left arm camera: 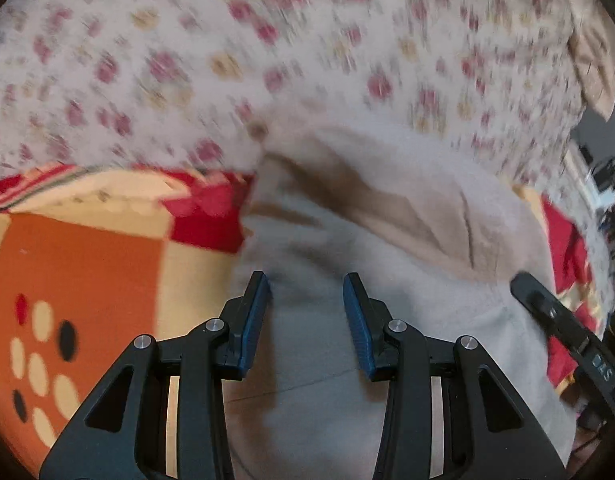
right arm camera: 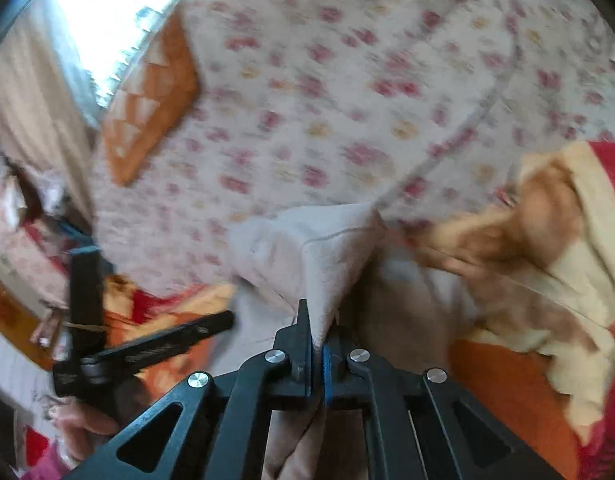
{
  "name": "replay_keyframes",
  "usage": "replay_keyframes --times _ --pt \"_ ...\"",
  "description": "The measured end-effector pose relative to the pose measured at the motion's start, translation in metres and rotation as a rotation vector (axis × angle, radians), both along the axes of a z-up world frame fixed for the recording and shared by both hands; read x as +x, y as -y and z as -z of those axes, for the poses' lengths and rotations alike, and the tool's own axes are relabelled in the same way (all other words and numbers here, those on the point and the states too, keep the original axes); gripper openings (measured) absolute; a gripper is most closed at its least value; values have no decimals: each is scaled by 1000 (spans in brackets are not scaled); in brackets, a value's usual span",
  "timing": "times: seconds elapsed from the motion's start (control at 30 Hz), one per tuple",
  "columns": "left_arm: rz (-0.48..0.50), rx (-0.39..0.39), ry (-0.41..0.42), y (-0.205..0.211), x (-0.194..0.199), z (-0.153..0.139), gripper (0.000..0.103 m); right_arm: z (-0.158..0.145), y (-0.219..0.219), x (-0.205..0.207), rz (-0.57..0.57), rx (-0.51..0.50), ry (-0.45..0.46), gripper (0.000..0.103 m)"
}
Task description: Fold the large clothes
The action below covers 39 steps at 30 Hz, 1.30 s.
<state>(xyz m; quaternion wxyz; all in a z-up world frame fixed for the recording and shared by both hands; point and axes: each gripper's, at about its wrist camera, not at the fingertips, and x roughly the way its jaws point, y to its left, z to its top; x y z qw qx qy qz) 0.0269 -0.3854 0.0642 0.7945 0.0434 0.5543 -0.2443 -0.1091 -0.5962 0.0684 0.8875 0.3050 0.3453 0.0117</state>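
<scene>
A pale grey garment (left arm camera: 387,208) lies spread on the bed, with a brownish fold across its middle. My left gripper (left arm camera: 307,292) hovers over it with the blue pads apart; the cloth lies flat beneath and between them, and neither pad presses on it. My right gripper (right arm camera: 317,324) is shut on a fold of the grey garment (right arm camera: 307,248), which rises in a peak just beyond the fingertips. In the left wrist view the right gripper (left arm camera: 547,316) shows at the garment's right edge. The right wrist view catches the left gripper (right arm camera: 179,340) at lower left.
A blurred floral sheet (left arm camera: 267,40) covers the bed behind the garment. An orange, red and cream blanket (left arm camera: 79,272) lies beside it. A cream and brown cloth (right arm camera: 547,240) is heaped at the right. An orange patterned pillow (right arm camera: 155,96) sits near a bright window (right arm camera: 107,8).
</scene>
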Motion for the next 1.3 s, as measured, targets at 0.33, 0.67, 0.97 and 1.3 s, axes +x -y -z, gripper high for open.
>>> replay_keyframes --times 0.33,0.67,0.97,1.3 --pt "10 52 119 21 -24 11 48 18 22 -11 103 6 -62 3" --pt "-23 -18 128 -6 -46 2 48 -43 -40 54 -251 -122 -52 45" --pt "-33 -46 183 -7 -54 16 51 34 5 85 16 -190 -224 26" --pt "-20 -61 212 -14 -56 17 52 -38 -7 -10 -30 -106 -76 72"
